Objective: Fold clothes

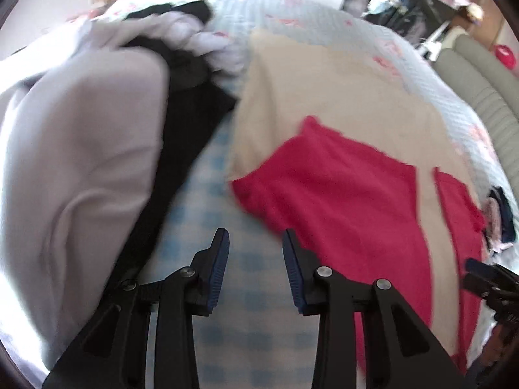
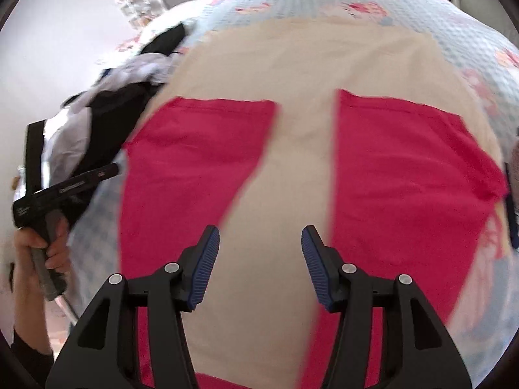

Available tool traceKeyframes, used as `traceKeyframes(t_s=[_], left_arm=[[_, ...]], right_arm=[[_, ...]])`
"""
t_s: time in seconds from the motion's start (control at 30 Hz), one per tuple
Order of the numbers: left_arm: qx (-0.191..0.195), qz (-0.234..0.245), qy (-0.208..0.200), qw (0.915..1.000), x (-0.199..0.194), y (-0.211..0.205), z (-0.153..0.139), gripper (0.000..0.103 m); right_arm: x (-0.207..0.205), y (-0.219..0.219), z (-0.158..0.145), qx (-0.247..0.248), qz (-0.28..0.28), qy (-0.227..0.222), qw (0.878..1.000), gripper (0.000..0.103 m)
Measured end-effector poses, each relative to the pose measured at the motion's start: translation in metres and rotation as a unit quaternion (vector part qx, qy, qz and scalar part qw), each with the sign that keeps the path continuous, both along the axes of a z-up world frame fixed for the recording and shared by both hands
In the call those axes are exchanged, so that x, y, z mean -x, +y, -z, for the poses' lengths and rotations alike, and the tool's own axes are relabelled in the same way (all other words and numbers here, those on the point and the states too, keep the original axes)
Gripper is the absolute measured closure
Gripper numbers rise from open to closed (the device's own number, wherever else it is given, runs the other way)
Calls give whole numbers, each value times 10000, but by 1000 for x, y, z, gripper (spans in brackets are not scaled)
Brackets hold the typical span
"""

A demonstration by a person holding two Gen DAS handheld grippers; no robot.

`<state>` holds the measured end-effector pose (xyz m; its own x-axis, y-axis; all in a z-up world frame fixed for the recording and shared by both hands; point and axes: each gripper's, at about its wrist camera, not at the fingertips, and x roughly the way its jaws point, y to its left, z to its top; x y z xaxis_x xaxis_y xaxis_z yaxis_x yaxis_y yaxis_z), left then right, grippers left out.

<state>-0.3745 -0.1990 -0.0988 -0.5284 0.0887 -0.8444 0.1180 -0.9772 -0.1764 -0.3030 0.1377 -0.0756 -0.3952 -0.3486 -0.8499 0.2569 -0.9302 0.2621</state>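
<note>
Bed [image 2: 405, 22] fills both views, pale blue quilt with pink flower prints, checked blue sheet [image 1: 227, 275] at my near edge. Beige garment [image 2: 292, 64] lies spread flat on the quilt, biggest item, centred ahead of my right side. On it, a red garment [image 2: 194, 162] with two red panels folded in, left and right, beige strip showing between them. In the left view the same red piece [image 1: 340, 194] sits right of my jaws, over the beige one [image 1: 308, 97]. Pile of unfolded clothes [image 1: 81, 146] at left: pale lilac-grey fabric with black cloth mixed in, bunched, touching the beige edge. My right gripper [image 2: 259, 243] hangs over the beige strip, jaws spread, nothing between the pads. My left gripper [image 1: 256, 246] hangs over the checked sheet just beside the red edge, jaws spread, empty too. Right view shows my left hand [image 2: 42, 253] on the handle. Room clutter far back is blurred, can't tell.
</note>
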Motion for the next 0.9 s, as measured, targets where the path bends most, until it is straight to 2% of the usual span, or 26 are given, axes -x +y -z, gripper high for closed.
traceKeyframes(t_s=[0.07,0.13,0.27,0.37,0.47,0.5,0.63,0.73,0.8,0.9], left_arm=[[167,236,48,9996,9,11,1,66],[630,114,-241,9977,27,12,14,66],[-26,-217,-368,9991,42,-15,27,66],[31,-14,-324,9995,48,-17,30,68],[-199,201,-387,9988,46,-14,41,84],[-164,362,-363,9985,48,-11,39,89],[176,855,-256,9959,45,-3,24,92],[373,1054,-199,9935,41,-9,10,92],[690,1202,-337,9898,42,-6,14,92],[1209,1290,-652,9821,44,4,29,83]], right_arm=[[4,-23,2,62,-217,41,9997,49],[13,-52,11,-4,-432,0,9991,49],[18,-89,25,-141,-724,-115,9972,49],[9,-98,33,-226,-820,-122,9963,49],[-1,-105,44,-554,-1007,-4,9934,48],[-3,-104,48,-637,-1030,23,9926,48],[-2,-98,47,-594,-841,-72,9947,48],[-5,-97,41,-596,-781,-59,9951,48],[-7,-97,41,-685,-830,-35,9942,48],[-7,-96,50,-871,-846,-101,9925,48]])
